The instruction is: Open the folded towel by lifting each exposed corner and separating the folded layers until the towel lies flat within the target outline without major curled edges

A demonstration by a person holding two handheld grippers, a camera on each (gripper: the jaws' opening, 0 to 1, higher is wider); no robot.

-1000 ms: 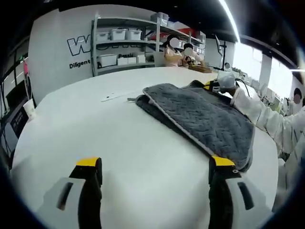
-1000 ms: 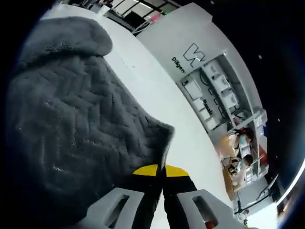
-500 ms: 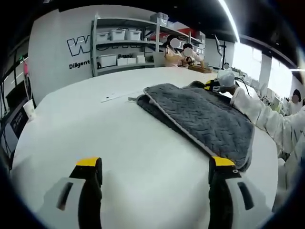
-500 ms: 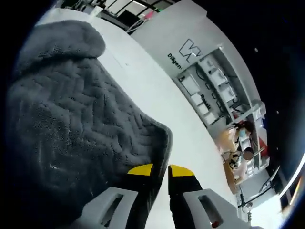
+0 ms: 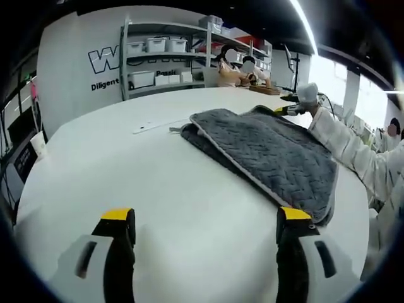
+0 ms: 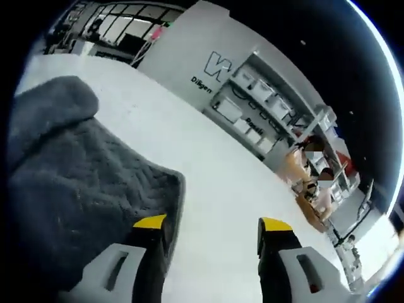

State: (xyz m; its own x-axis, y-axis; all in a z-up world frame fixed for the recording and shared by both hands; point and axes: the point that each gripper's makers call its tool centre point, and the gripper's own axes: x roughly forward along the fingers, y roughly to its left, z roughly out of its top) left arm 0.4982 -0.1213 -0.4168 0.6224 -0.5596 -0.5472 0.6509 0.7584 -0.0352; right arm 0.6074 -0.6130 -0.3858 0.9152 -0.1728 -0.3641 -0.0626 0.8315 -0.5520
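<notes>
A dark grey quilted towel [image 5: 265, 151] lies folded on the white table [image 5: 126, 164], its layers stacked with a pale edge along the near side. My left gripper [image 5: 205, 221] stands open well short of it, over bare table. At the towel's far corner the right gripper [image 5: 287, 110] is held by a person's white-sleeved arm [image 5: 344, 148]. In the right gripper view the towel [image 6: 69, 183] lies to the left, its corner [image 6: 173, 180] just ahead of the left jaw. My right gripper [image 6: 211, 222] is open with nothing between its jaws.
White shelves [image 5: 167, 60] with storage boxes stand against the far wall, and people [image 5: 237, 66] sit at the table's far end. A thin pale strip [image 5: 151, 128] lies on the table left of the towel. Bare tabletop stretches around my left gripper.
My right gripper went from shut on the towel's corner to open, let the corner drop and drew back and up. The left gripper has stayed put.
</notes>
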